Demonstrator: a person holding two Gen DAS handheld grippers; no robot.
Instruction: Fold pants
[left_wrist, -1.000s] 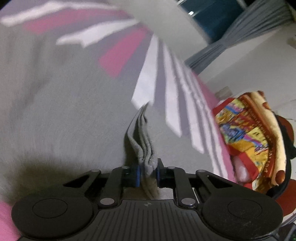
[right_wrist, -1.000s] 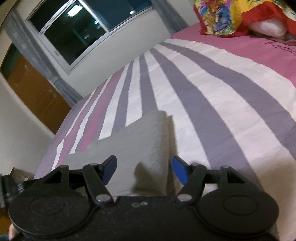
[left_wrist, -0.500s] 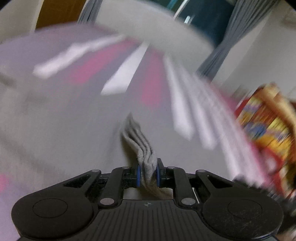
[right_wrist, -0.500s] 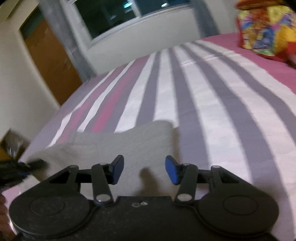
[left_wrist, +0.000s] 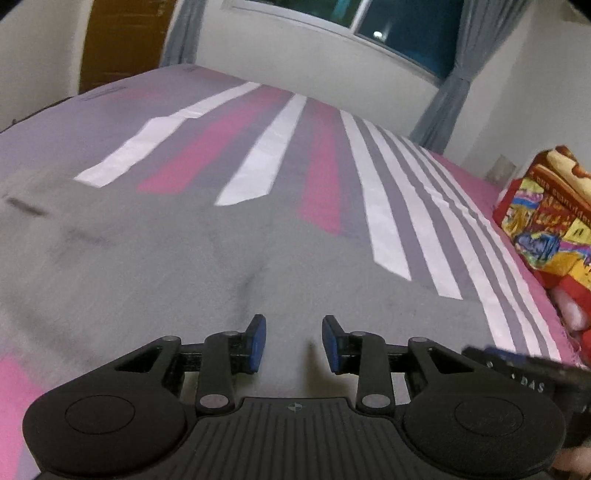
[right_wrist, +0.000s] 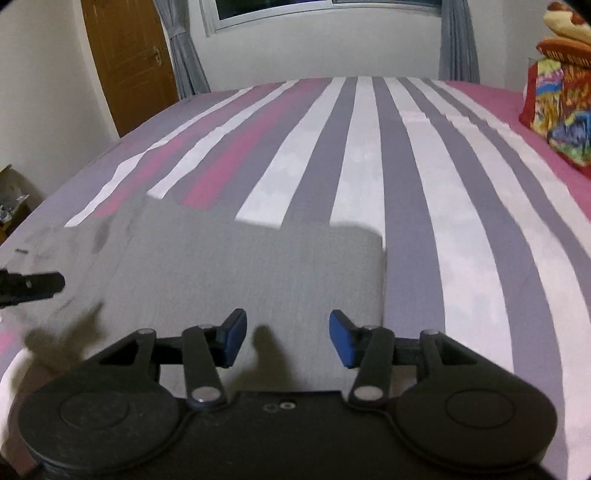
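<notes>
Where a stack of grey layers sat pinched half a second ago, left gripper (left_wrist: 293, 343) now spread and empty above the grey pants (right_wrist: 240, 273), laid flat on the striped bed (right_wrist: 406, 155): fold set down, release done. Right gripper (right_wrist: 287, 341) likewise parted, holding nothing. Near edge of pants hidden under both tools; left portion blurred.

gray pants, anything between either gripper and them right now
Nothing visible. The gray pants lie flat on the striped bedspread, directly under the open left gripper and open right gripper.
</notes>
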